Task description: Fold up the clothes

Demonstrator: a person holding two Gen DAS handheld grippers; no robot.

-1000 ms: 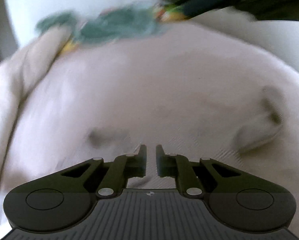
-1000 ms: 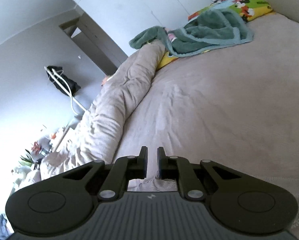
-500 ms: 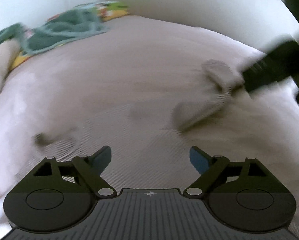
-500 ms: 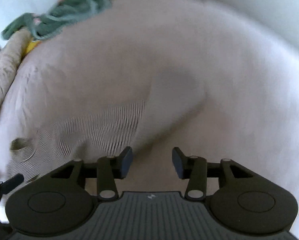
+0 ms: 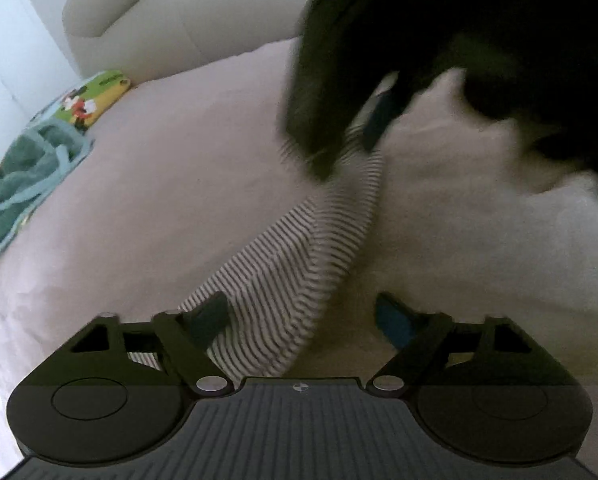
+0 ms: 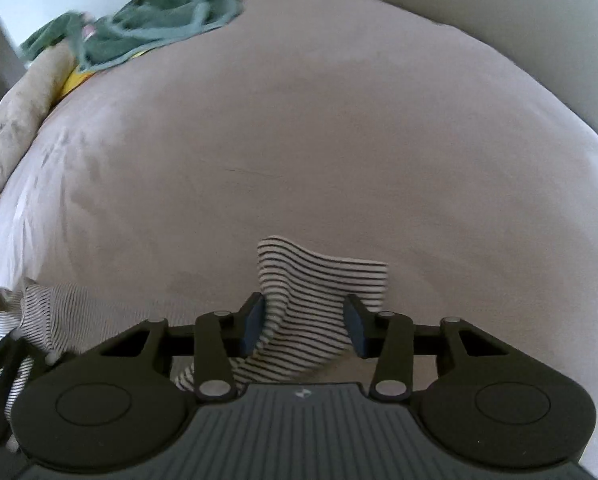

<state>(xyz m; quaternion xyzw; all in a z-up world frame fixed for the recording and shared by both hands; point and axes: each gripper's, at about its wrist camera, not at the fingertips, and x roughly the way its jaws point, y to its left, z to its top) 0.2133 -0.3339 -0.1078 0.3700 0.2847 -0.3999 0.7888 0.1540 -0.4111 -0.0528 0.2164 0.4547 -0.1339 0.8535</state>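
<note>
Your left gripper [image 5: 303, 316] stands apart, jaws just closing a little, over the striped shirt [image 5: 299, 256] lying on the bed [image 5: 179, 140]. Your right gripper [image 6: 305, 326] has 2 jaws apart, just closing, cloth between them, unclamped.

Green towel [image 6: 155, 36] on cartoon-print pillow [image 5: 91, 98], maybe w/ beige duvet [image 6: 15, 120] beside.

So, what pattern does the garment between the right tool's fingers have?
The garment has thin dark stripes on white, clearest in the right wrist view.
</note>
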